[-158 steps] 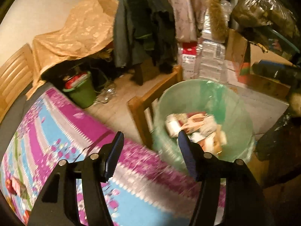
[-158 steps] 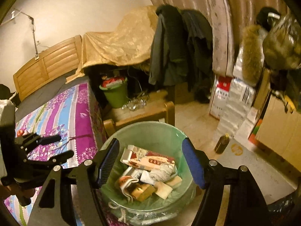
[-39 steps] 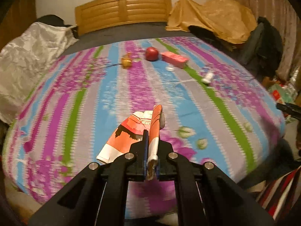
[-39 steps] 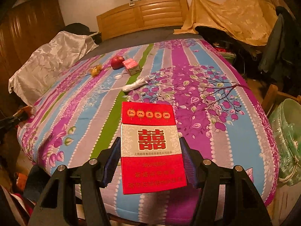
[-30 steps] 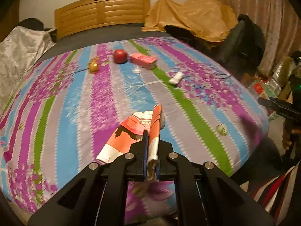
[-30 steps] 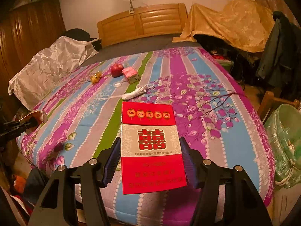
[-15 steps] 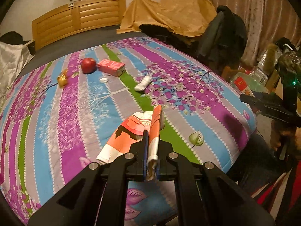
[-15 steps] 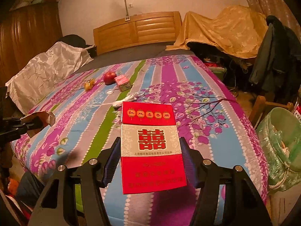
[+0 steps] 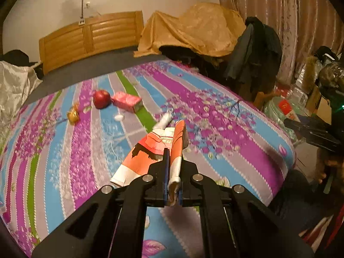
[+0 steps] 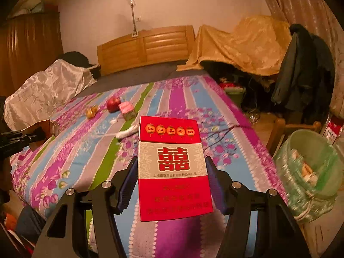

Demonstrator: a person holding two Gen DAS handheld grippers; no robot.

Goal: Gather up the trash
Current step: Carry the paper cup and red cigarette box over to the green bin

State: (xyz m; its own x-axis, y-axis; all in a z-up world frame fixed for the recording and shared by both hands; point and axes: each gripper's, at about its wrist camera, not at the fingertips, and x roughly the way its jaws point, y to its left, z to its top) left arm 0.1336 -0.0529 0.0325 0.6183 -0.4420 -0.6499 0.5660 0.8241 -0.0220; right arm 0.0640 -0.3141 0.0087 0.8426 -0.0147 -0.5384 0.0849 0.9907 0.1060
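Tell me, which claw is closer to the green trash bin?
Right. The right claw, holding the red box, has the green trash bin just to its side; the left claw, with an orange wrapper, sits farther across the bed.

the bedspread [image 9: 86,150] was striped in purple, blue, grey and green, with magenta blossoms and a dark branch. the flattened carton [image 9: 148,152] was orange-red, white and black. the flat box [image 10: 174,167] was red with a pale grey band and a red double-happiness sign. the apple [image 9: 101,99] was dark red, the small box [image 9: 126,101] pink, the bin [image 10: 309,167] pale green.
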